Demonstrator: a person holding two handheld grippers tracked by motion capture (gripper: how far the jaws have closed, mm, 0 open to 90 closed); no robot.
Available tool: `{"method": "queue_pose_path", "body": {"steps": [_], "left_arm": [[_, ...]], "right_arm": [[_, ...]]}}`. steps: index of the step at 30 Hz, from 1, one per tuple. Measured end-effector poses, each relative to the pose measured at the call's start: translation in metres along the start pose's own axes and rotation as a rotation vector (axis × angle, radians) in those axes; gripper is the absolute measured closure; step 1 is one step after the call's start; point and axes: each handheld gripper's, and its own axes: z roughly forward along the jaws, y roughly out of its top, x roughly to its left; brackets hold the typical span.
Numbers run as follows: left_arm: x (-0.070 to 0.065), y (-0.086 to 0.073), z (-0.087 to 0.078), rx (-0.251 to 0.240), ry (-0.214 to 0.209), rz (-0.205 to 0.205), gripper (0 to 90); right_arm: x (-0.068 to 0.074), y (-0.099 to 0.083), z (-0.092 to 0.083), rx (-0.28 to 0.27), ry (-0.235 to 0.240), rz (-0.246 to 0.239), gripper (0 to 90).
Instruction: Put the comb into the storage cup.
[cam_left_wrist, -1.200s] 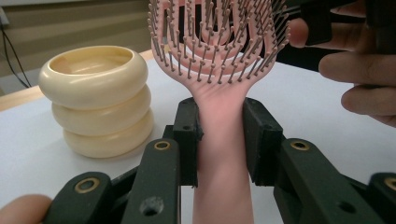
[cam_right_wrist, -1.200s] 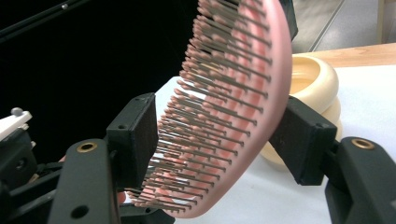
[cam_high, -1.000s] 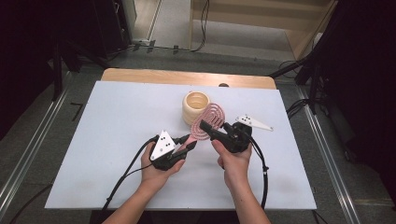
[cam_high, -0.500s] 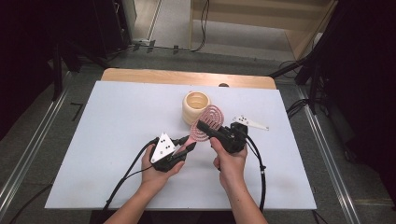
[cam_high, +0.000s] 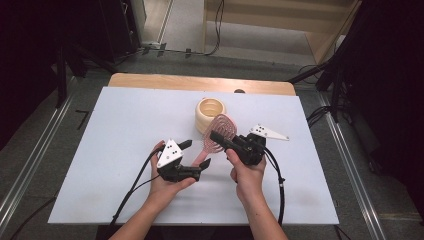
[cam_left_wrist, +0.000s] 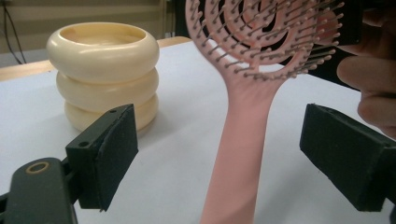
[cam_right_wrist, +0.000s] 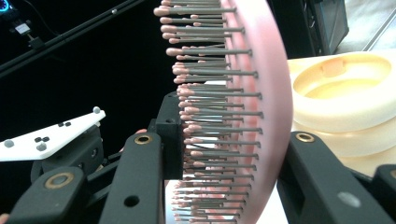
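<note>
Near the middle of the white table (cam_high: 100, 150), a pink hairbrush (cam_high: 216, 134) is held up beside a cream ringed pot (cam_high: 210, 112).
Its head is clamped by the right gripper (cam_high: 223, 140), partly hiding it; the handle is flanked, untouched, by the wide-open left gripper (cam_high: 196, 154).

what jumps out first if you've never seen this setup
The pink hairbrush held up mid-table: the right gripper is clamped on its bristled head, while its handle sits between the open fingers of the left gripper. Just behind stands a cream ribbed cup on the white table.
</note>
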Motion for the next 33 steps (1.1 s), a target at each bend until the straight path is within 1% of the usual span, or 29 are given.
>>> {"method": "queue_pose_path", "body": {"steps": [1,2,5,9,14,15,18,19,23,33], "left_arm": [[0.001,-0.001,-0.001,-0.001,-0.004,-0.003,0.0],[0.003,-0.002,-0.003,-0.005,-0.017,-0.014,0.0],[0.006,-0.004,-0.007,-0.01,-0.024,-0.015,0.0],[0.01,-0.007,-0.013,-0.012,-0.006,-0.004,0.0],[0.017,-0.01,-0.021,-0.016,0.007,-0.003,0.0],[0.018,-0.01,-0.023,-0.017,0.015,-0.002,0.0],[0.021,-0.011,-0.027,-0.019,0.018,-0.003,0.0],[0.025,-0.013,-0.032,-0.021,0.026,-0.006,0.0],[0.031,-0.016,-0.04,-0.024,0.04,-0.01,0.0],[0.044,-0.025,-0.059,-0.014,0.073,-0.009,0.0]], "right_arm": [[0.0,0.0,-0.001,0.0,-0.001,-0.003,61.6],[0.0,0.0,-0.001,-0.001,-0.002,-0.005,61.5],[0.0,0.001,-0.003,-0.004,-0.005,-0.016,61.6],[0.0,0.003,-0.005,-0.013,-0.004,-0.028,61.6],[-0.001,0.004,-0.006,-0.017,-0.007,-0.037,61.6],[-0.001,0.004,-0.007,-0.018,-0.007,-0.039,61.7],[-0.001,0.005,-0.007,-0.019,-0.006,-0.047,61.7],[-0.001,0.005,-0.007,-0.019,-0.005,-0.049,61.7],[-0.002,0.006,-0.008,-0.019,-0.007,-0.047,61.7],[-0.002,0.01,-0.008,-0.023,-0.015,-0.059,61.7]]}}
